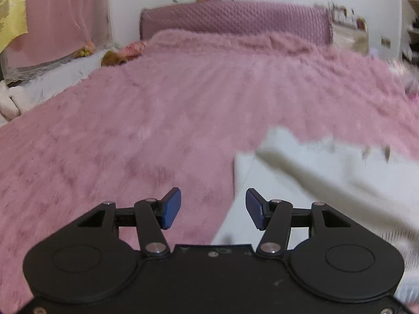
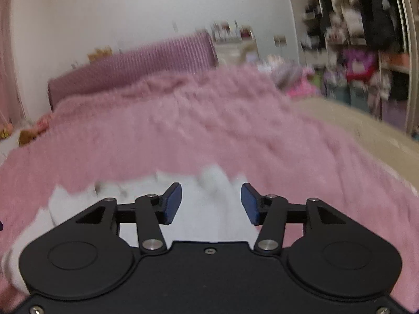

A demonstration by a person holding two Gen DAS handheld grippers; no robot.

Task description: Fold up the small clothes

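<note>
Pink fuzzy blanket [image 1: 162, 99] covers the bed, with a mauve headboard [image 1: 235, 21] at its far end. Left gripper [image 1: 213, 209] hovers over the blanket's bare fur, blue fingers [image 1: 171, 208] apart and empty; a white garment [image 1: 314, 178] lies just to its right, its edge beneath the right-hand finger. Right gripper [image 2: 210, 204] hangs above the same garment [image 2: 207, 209], fingers spread, nothing between them. Both views are blurred.

left gripper [image 1: 213, 208] jaws spread wide, nothing between the blue pads [image 1: 171, 208], right gripper [image 2: 211, 203] same deal, wide open, both held low and level
</note>
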